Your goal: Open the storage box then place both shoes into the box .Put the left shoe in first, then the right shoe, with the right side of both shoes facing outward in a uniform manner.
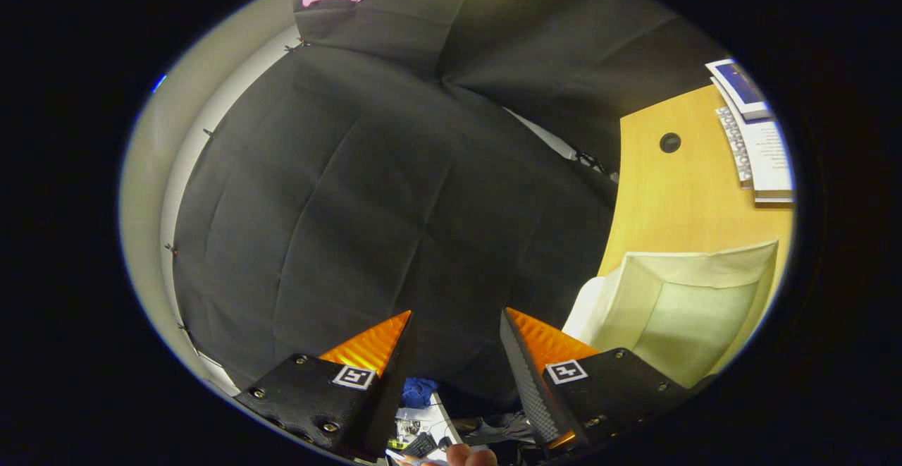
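Fingers (409, 339) stand spread apart with nothing between them, so I read the gripper (454, 321) as released and empty. It is tilted well up and points at the black cloth wall (366, 191) of the booth, which hangs in creased panels pinned along a pale frame (151, 191). Off beyond the right finger I see a wooden bench (676, 198) with a round dark hole (670, 143) in its top. At the bench's near edge sits the storage box (687, 304), pale and cream coloured, with one flap standing up; I cannot tell whether it is fully open. At the bench's far corner lie some printed papers (764, 152). Low between the finger bases I glimpse a fingertip (468, 456) and some clutter (419, 431) too small to make out.
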A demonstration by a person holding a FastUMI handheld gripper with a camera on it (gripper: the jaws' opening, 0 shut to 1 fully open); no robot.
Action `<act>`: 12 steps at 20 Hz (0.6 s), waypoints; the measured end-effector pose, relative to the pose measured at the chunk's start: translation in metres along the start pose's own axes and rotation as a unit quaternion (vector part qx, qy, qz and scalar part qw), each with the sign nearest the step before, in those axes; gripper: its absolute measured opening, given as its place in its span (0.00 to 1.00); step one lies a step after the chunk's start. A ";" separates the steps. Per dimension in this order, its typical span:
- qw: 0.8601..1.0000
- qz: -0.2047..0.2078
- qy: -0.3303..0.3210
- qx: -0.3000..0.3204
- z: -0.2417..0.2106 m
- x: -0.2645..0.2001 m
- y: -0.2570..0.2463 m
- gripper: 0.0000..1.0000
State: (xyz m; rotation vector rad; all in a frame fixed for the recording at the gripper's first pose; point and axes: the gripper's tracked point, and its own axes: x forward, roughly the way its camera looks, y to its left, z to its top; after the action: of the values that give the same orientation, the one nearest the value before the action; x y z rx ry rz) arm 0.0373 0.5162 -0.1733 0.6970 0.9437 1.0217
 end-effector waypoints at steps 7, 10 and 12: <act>0.996 -0.073 -0.039 -0.046 0.005 -0.089 -0.038 0.74; 0.991 -0.111 -0.060 -0.044 0.006 -0.128 -0.069 0.98; 0.987 -0.140 -0.072 -0.040 0.005 -0.156 -0.087 0.98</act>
State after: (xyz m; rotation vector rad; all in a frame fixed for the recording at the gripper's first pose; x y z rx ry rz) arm 0.0420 0.3388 -0.1944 0.5452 0.8425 0.7474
